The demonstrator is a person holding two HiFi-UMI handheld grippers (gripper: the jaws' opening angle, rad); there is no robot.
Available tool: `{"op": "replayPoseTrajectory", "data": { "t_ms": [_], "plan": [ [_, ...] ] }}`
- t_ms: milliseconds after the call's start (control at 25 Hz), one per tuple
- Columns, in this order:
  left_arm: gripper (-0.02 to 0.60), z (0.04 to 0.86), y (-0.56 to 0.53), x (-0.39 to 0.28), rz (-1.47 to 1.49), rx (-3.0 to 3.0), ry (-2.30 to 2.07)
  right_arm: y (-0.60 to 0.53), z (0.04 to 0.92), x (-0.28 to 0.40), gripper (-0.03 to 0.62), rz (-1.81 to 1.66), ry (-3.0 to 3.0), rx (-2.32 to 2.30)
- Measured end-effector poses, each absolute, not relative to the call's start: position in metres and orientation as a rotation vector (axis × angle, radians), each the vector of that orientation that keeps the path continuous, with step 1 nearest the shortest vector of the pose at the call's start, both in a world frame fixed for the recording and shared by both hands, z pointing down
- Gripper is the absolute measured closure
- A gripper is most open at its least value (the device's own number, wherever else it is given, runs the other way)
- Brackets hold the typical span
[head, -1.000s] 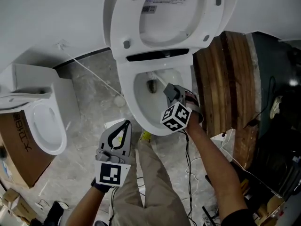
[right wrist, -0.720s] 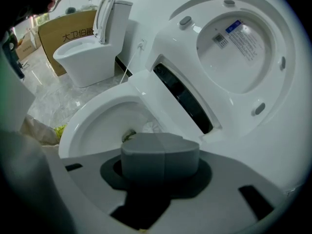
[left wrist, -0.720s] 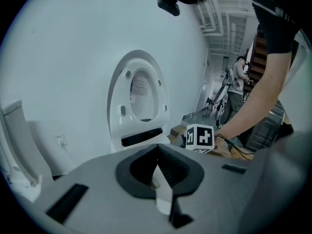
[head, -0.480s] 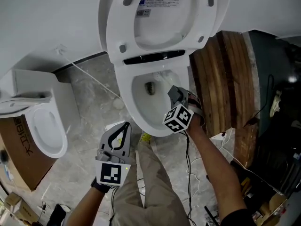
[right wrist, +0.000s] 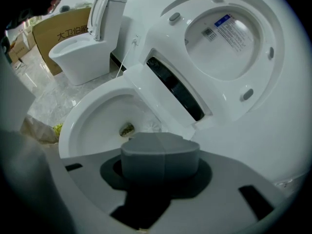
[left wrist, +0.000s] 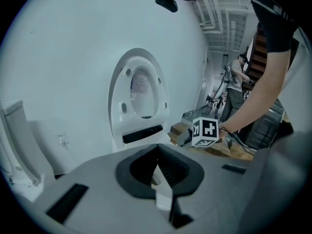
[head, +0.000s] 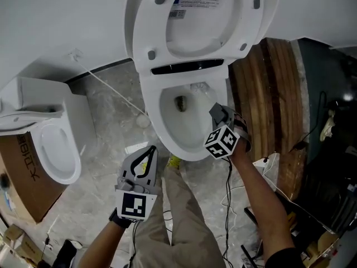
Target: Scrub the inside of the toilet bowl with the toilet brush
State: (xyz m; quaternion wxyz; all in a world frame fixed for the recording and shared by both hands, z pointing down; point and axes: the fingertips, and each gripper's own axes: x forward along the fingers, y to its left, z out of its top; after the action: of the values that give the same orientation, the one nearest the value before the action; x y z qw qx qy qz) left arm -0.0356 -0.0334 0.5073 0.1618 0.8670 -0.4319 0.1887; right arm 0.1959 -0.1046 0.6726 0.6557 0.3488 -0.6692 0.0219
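"White ceramic toilet bowl (head: 152, 102), oval seat lid (head: 203, 15) raised, and the pale-bristled toilet brush (head: 198, 87) lies against the bowl's far right wall, just right of the dark drain (head: 180, 102). What could spoil the scrubbing?"

"The right gripper (head: 217, 111) has its jaws pressed fully together, apparently on the brush handle. That shaft looks thin, so under a hard stroke it may twist or slip between the pads, and the head would skate off the glaze. The gripper also hangs just over the right rim, where a wide sweep could knock it against the ceramic."

"And the left gripper (head: 149, 149)?"

"Held over the grey stone floor (head: 106, 121), near and left of the bowl. Its tips meet with nothing clearly clamped."

"What can't be made out?"

"The handle itself. In the right gripper view the closed jaws cover it, and only the bristles show beyond them. A small pale thing sits in the hollow behind the left gripper's tips, but what it is cannot be told. The bowl's near right wall is hidden beneath the right gripper's black-and-white marker cube (head: 225, 142)."
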Motion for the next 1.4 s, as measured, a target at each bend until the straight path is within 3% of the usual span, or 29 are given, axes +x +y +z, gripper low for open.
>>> {"op": "replayPoseTrajectory", "data": {
  "t_ms": [1400],
  "plan": [
    [0.571,0.503,-0.018,-0.029,0.554,2.484,-1.208,-0.026,0.655,0.242,0.442,0.194,-1.440,0.801]
  ]
}}
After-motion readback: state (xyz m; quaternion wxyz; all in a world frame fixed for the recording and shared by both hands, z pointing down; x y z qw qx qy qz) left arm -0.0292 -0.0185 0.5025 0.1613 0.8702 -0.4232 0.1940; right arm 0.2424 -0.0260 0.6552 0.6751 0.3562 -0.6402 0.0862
